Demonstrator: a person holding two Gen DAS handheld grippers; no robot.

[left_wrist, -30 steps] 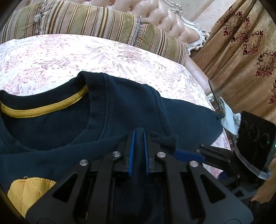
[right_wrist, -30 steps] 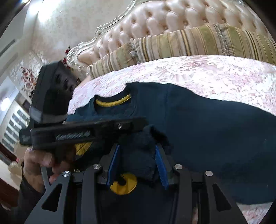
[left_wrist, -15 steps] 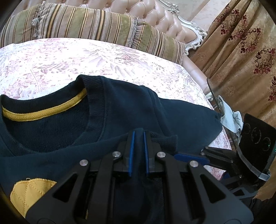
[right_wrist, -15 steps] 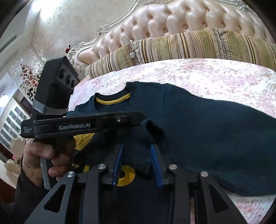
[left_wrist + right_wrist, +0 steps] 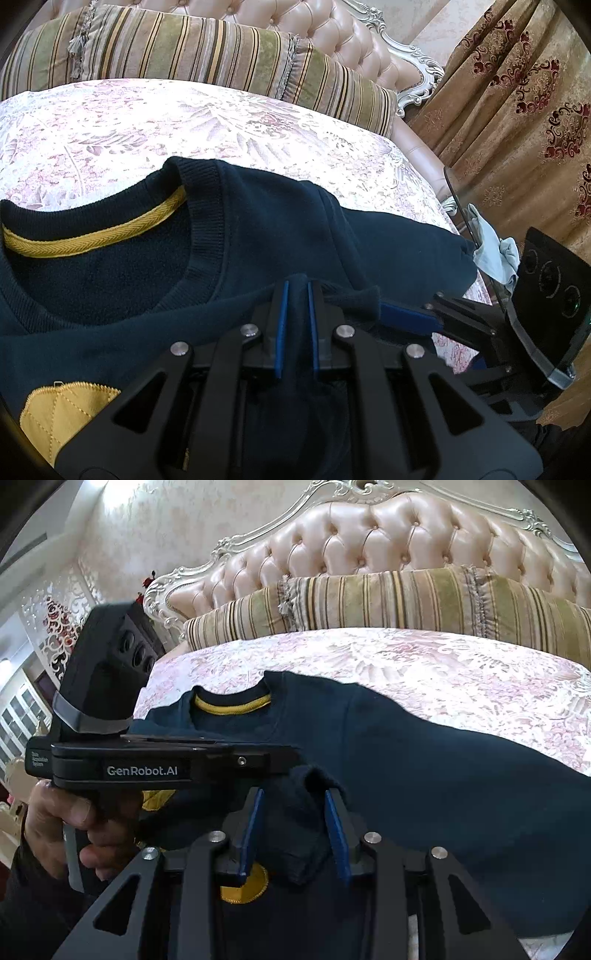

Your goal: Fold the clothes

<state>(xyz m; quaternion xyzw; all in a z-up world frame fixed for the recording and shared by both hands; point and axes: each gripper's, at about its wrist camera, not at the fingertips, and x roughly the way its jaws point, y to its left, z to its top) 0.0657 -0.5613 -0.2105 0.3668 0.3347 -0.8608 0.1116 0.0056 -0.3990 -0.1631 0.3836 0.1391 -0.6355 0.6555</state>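
Garment: navy knit sweatshirt [image 5: 280, 229] w/ yellow neck tape, flat on pink floral bedspread [image 5: 155, 122].
L gripper [image 5: 295, 295]: clamped on sweatshirt fold.
R gripper [image 5: 293, 812]: jaws just widened slightly, bunched cuff betw. pads, touching both.

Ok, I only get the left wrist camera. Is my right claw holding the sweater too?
Observer: Yes. A bunch of sweater is pinched between the right claw's pads, though its jaws have just opened a little.
Child: Any yellow bit I can't see?
Observer: A round yellow patch shows just below that claw.
Child: Who holds my left claw?
Observer: A hand grips its handle, at the picture's left.
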